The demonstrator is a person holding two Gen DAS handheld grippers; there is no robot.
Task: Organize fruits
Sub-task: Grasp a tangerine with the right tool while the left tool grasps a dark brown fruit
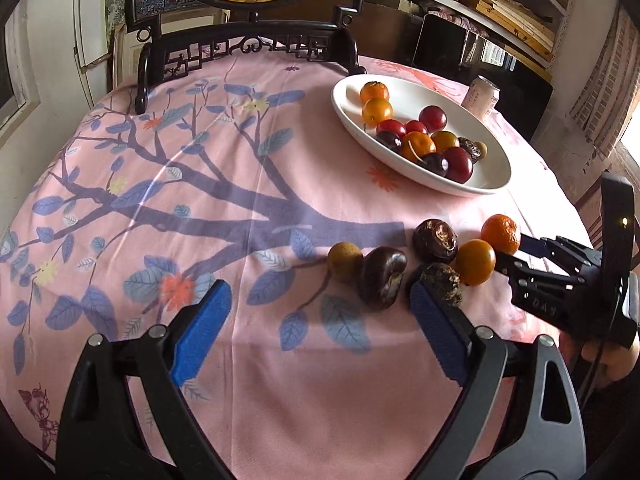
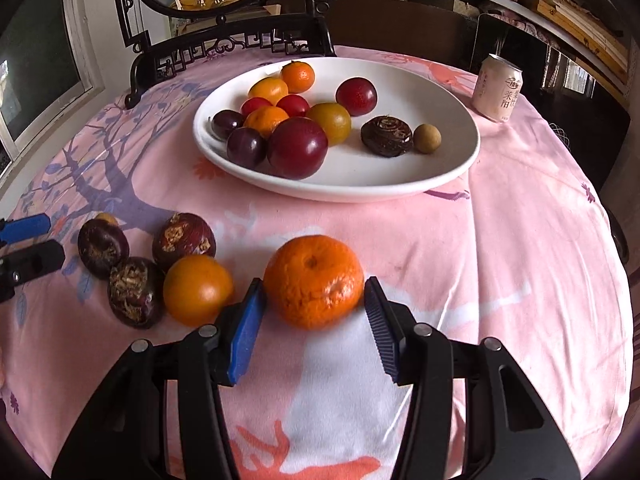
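Note:
My right gripper [image 2: 314,282] is shut on a mandarin [image 2: 314,280], its blue pads touching both sides, right down at the pink cloth. To its left lie a yellow-orange fruit [image 2: 198,290], three dark water chestnuts [image 2: 136,292] and a longan [image 1: 345,261] in a loose row. My left gripper [image 1: 320,290] stands wide open over the cloth with nothing between its fingers; its right pad [image 1: 434,320] is beside a chestnut [image 1: 442,282]. The white plate [image 2: 440,160] behind holds several plums, mandarins, one chestnut and one longan.
A pale drink can [image 2: 497,88] stands right of the plate near the table's far edge. A dark carved screen stand [image 1: 248,48] rises at the back of the table. In the left wrist view the cloth left of the fruit row is bare, and the table edge curves close on the right.

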